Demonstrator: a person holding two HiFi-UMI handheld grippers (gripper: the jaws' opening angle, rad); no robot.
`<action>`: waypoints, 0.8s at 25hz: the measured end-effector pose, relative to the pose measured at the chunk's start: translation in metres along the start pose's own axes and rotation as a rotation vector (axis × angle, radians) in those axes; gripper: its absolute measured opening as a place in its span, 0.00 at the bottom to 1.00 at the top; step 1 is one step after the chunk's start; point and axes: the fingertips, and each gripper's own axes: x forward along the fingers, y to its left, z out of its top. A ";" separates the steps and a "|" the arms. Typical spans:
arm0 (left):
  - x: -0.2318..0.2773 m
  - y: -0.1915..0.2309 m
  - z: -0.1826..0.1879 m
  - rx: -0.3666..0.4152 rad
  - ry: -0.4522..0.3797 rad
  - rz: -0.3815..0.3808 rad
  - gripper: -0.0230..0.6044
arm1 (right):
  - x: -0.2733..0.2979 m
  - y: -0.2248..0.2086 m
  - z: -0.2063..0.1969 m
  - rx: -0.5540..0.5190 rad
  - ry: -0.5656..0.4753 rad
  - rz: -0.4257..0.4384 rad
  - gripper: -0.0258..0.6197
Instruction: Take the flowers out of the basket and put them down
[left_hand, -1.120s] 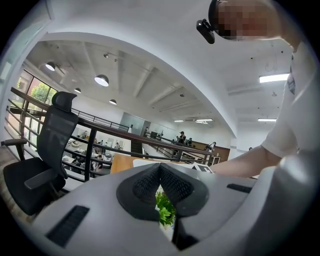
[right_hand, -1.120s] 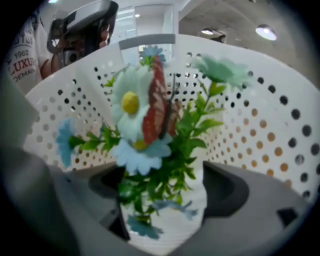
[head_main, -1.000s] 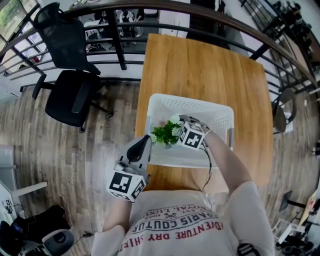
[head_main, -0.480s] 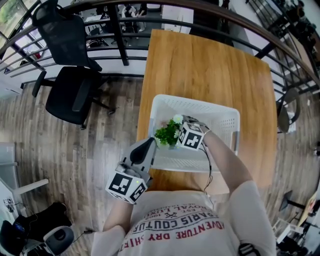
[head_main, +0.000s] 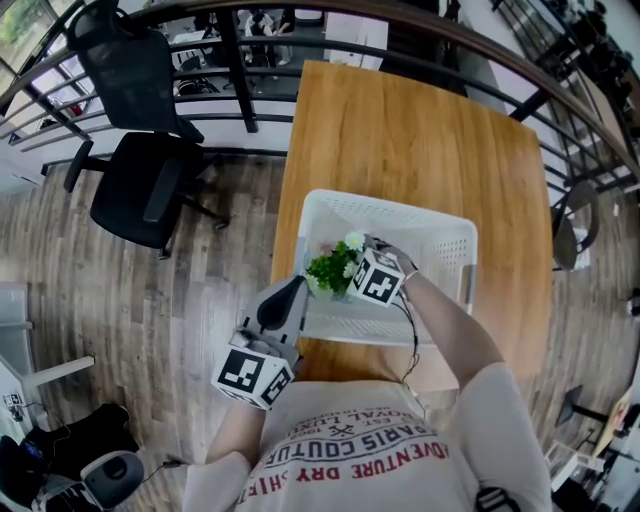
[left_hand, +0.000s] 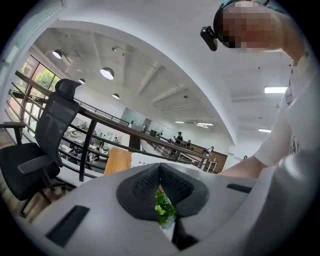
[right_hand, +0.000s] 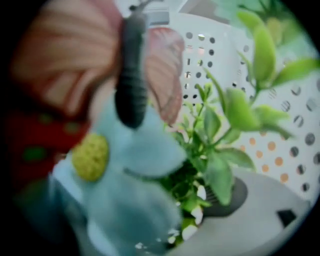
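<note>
The right gripper (head_main: 358, 272) is clenched on the flowers (head_main: 330, 268), a green bunch with white blossoms, over the near left part of the white basket (head_main: 440, 228) on the table (head_main: 400, 120). Compared with half a second ago, it has shifted slightly toward the person. The left gripper (head_main: 285, 300), jaws together and empty, stays beside the basket's near left corner

In the head view we find bright, even indoor light and soft shadows; the orange-brown wooden surface (head_main: 420, 140) beyond the right hand-held gripper (head_main: 350, 268) shows a mild sheen, and the edges bend strongly. Above the left hand-held gripper (left_hand: 160, 172), round white ceiling lamps (left_hand: 106, 73) glare; black corners ring the frame. In the right gripper view the green-leaved bunch of artificial flowers (right_hand: 140, 150), hard against the lens, is heavily blurred.
</note>
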 end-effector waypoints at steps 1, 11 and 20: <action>-0.001 0.000 -0.001 0.006 0.003 0.009 0.08 | 0.000 0.000 0.001 0.002 -0.007 -0.003 0.76; -0.009 -0.012 0.006 0.100 0.012 0.077 0.08 | -0.032 -0.001 0.003 0.002 -0.052 -0.035 0.76; -0.022 -0.047 0.021 0.157 -0.035 0.111 0.08 | -0.130 -0.013 0.010 0.037 -0.154 -0.155 0.76</action>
